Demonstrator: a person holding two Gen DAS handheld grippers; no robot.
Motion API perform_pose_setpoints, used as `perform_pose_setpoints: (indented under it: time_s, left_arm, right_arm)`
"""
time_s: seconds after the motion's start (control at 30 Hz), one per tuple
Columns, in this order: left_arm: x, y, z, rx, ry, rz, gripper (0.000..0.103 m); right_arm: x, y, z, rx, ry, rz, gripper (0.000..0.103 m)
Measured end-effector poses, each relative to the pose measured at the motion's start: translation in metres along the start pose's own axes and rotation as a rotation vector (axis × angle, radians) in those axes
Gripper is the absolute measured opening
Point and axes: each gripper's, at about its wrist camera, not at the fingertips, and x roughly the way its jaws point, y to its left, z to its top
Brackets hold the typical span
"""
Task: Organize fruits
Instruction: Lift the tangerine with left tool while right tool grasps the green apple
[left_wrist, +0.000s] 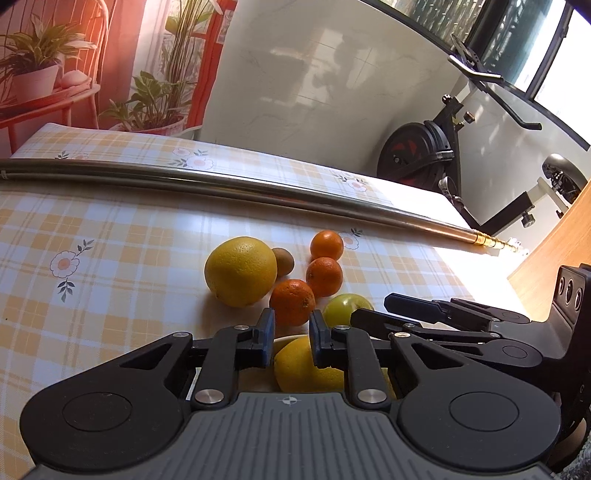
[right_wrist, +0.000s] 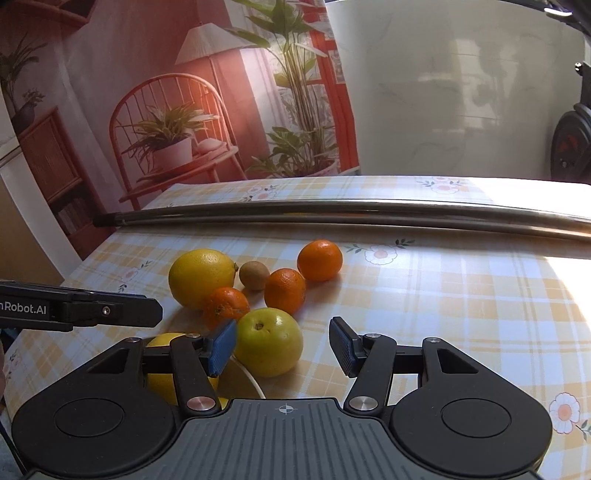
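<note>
Beneath my narrowly parted, empty left gripper (left_wrist: 291, 341), 1 yellow citrus (left_wrist: 306, 369) sits plated; my wide-open, empty right gripper (right_wrist: 282, 347) faces 7 loose fruits.

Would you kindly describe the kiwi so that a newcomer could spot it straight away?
Start at the long steel rod lying across the checked tablecloth; the fruit cluster sits on its near side. Find the large yellow citrus at the cluster's left, and the kiwi sits just right of it. It is the only brown, dull-skinned fruit, and the smallest.
</note>
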Motion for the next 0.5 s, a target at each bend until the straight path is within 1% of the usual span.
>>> perform_pose_setpoints:
  time_s: [0.1, 0.17, 0.4, 0.43, 0.47, 0.5]
  left_arm:
    - [0.004, 0.008, 0.002, -0.051, 0.01, -0.024, 0.021]
    - [0.005, 0.01, 0.005, -0.07, 0.002, -0.029, 0.021]
    - [0.012, 0.007, 0.011, -0.069, 0.01, -0.035, 0.022]
    - [0.012, 0.007, 0.011, -0.069, 0.011, -0.036, 0.022]
    - [0.013, 0.007, 0.011, -0.07, 0.013, -0.036, 0.022]
    - [0.014, 0.007, 0.011, -0.071, 0.015, -0.036, 0.022]
  right_arm:
    - [0.0, 0.002, 0.0, -0.002, 0.002, -0.003, 0.052]
    - [0.002, 0.001, 0.0, 0.003, 0.011, -0.002, 0.053]
    - [0.014, -0.001, 0.002, 0.038, 0.052, 0.055, 0.051]
    - [0.016, -0.001, 0.002, 0.042, 0.061, 0.059, 0.05]
    - [0.019, 0.0, 0.002, 0.044, 0.075, 0.061, 0.045]
    - [0.021, 0.0, 0.002, 0.047, 0.084, 0.059, 0.044]
